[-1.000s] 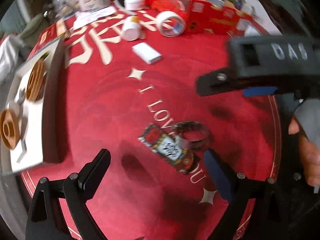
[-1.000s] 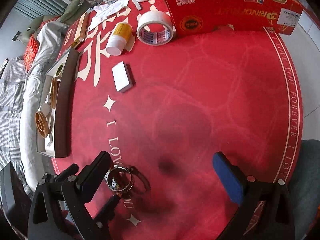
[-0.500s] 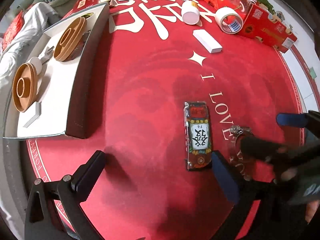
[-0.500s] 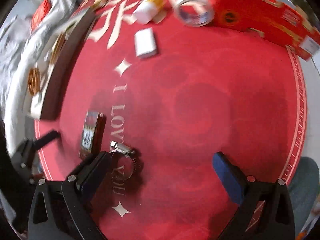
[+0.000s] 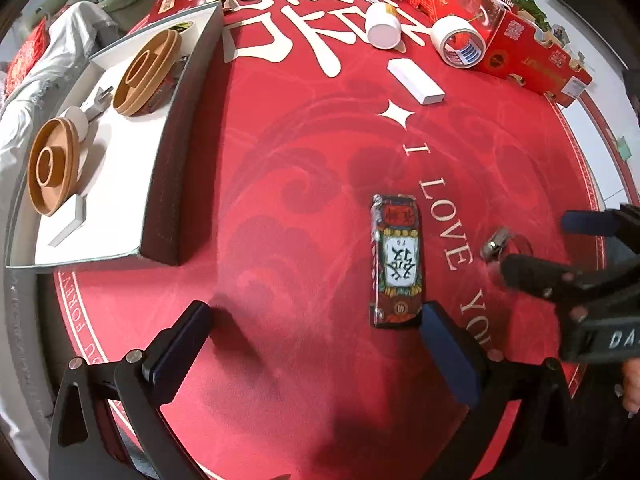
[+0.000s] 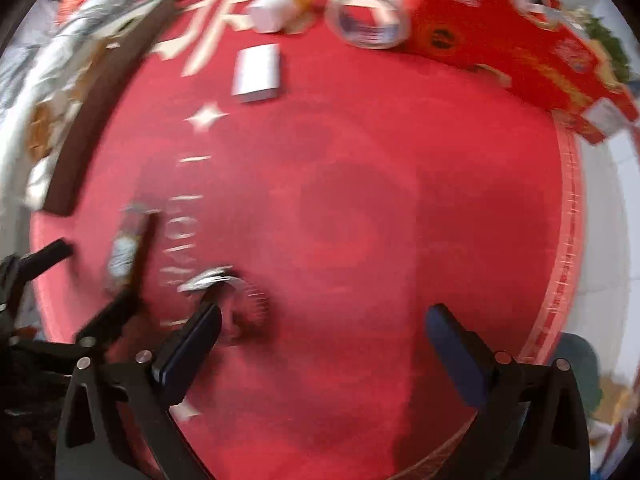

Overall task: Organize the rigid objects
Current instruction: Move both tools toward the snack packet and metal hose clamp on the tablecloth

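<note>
A flat decorated card box lies on the red mat, just ahead of my left gripper's right fingertip. My left gripper is open and holds nothing. To the box's right lies a metal hose clamp. Over the clamp, my right gripper comes in from the right with its jaws spread. The right wrist view is blurred: the right gripper is open, and the clamp sits at its left fingertip, with the card box further left.
A shallow tray at the left holds two wooden rings and small parts. At the far side lie a white block, a tape roll, a white bottle and a long red carton. A hand shows at the right edge.
Both views have rolled and sunk toward the mat. The right gripper went from the upper right of the left view to low beside the clamp. The left jaws spread a little wider.
</note>
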{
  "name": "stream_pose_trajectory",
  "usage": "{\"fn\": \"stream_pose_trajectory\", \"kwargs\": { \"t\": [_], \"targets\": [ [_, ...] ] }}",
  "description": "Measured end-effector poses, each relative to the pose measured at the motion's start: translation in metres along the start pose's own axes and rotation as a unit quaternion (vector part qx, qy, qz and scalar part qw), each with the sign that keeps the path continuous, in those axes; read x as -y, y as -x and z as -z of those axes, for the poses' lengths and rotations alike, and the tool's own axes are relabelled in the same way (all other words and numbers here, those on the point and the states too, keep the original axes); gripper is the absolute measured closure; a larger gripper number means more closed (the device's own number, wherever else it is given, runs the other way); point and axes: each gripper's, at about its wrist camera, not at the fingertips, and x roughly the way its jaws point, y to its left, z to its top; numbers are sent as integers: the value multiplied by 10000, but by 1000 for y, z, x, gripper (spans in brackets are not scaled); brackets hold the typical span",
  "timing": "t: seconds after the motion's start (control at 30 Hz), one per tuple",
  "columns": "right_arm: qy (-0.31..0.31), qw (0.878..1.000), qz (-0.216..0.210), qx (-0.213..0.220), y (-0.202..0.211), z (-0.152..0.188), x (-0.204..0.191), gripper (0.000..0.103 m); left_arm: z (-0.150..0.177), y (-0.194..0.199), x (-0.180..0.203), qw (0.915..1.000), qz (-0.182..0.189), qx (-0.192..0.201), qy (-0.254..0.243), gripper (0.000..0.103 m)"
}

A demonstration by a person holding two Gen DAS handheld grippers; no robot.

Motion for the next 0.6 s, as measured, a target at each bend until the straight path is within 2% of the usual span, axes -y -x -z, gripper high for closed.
{"fn": "stream_pose_trajectory", "kwargs": {
  "t": [0.13, 0.27, 0.47, 0.6],
  "targets": [
    [292, 9995, -123, -6, -6, -1, -22, 0, 5, 1, -6, 9999, -89, -20, -43, 0],
    [593, 9980, 225, 2, -13, -1, -28, 0, 7, 0, -10, 9999, -117, -38, -49, 0],
    [12, 9993, 370, 93, -10, 17, 23, 0, 3, 7, -11, 9999, -100, 41, -32, 0],
    [-64, 9931, 1138, 291, -3, 23, 42, 0, -5, 18, -6, 9998, -21, 206, -49, 0]
  ]
}}
